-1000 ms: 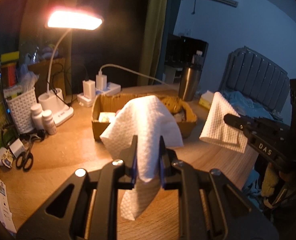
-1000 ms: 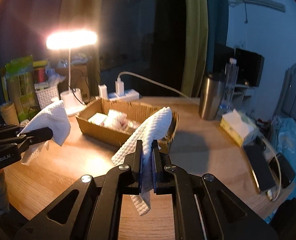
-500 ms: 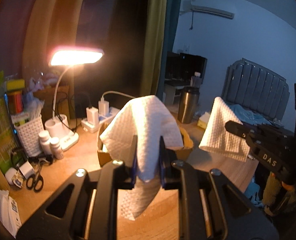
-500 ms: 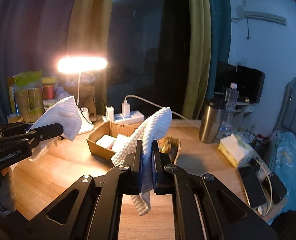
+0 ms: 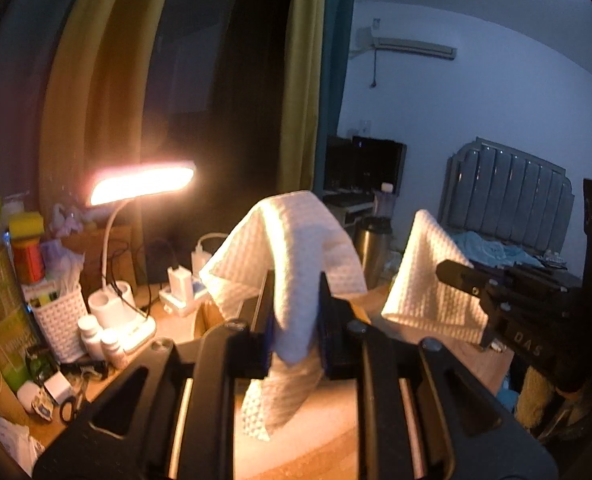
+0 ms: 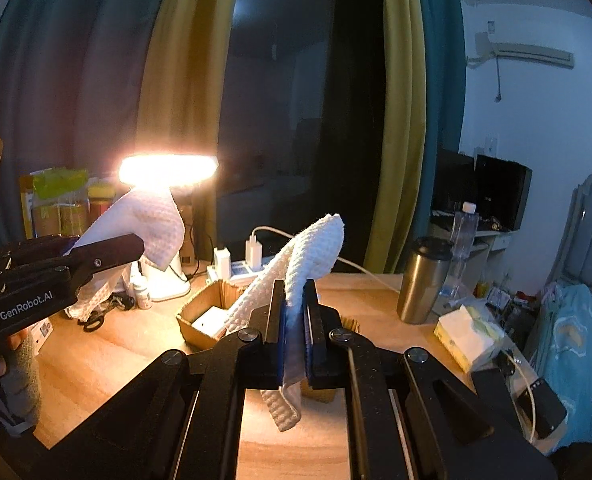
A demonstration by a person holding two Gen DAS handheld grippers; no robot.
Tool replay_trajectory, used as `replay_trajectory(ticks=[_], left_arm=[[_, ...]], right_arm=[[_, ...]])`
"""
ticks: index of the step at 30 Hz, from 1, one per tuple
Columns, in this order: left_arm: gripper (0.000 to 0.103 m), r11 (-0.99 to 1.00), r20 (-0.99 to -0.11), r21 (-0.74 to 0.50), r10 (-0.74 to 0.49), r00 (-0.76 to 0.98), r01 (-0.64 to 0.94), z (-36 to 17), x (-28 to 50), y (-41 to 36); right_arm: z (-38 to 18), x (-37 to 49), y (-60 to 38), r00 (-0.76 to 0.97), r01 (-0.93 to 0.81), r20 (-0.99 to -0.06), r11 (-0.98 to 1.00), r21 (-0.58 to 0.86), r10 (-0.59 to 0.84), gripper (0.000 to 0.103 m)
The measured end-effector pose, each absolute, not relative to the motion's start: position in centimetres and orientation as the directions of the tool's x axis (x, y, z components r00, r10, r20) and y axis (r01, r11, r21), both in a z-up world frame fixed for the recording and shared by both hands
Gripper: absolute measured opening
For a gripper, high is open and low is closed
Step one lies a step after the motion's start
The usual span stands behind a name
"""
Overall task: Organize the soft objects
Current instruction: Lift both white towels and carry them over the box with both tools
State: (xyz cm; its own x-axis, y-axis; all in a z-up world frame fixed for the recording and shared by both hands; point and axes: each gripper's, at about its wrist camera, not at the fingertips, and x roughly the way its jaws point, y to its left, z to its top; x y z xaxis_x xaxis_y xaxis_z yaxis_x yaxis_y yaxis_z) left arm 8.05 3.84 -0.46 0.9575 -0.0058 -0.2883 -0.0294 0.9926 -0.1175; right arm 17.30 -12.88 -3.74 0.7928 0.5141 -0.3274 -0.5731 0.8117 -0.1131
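Observation:
My left gripper (image 5: 294, 280) is shut on one part of a white waffle-textured cloth (image 5: 291, 248), held high above the wooden table. My right gripper (image 6: 294, 292) is shut on another part of the white cloth (image 6: 308, 252). In the left wrist view the right gripper (image 5: 456, 272) shows at the right with its part of the cloth (image 5: 428, 280). In the right wrist view the left gripper (image 6: 131, 244) shows at the left with its cloth part (image 6: 147, 220). A cardboard box (image 6: 203, 312) with soft items sits on the table below, partly hidden by the cloth.
A lit desk lamp (image 6: 167, 168) stands at the back left beside a white basket (image 5: 59, 320), small bottles (image 5: 95, 336), scissors (image 6: 95, 320) and a power strip (image 6: 235, 268). A steel tumbler (image 6: 424, 280), tissue box (image 6: 468, 336) and phones (image 6: 544, 408) lie to the right.
Both grippers have risen well above the table with the cloth still held. The box and table have dropped lower in both views.

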Motion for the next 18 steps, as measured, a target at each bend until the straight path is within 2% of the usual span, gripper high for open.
replay_trajectory(ticks=[18], left_arm=[[0.017, 0.989, -0.248, -0.124, 0.045, 0.968, -0.077, 0.0, 12.4, 5.7]], right_arm=[[-2.5, 20.6, -12.1, 0.801, -0.567, -0.305, 0.815, -0.116, 0.514, 0.008]])
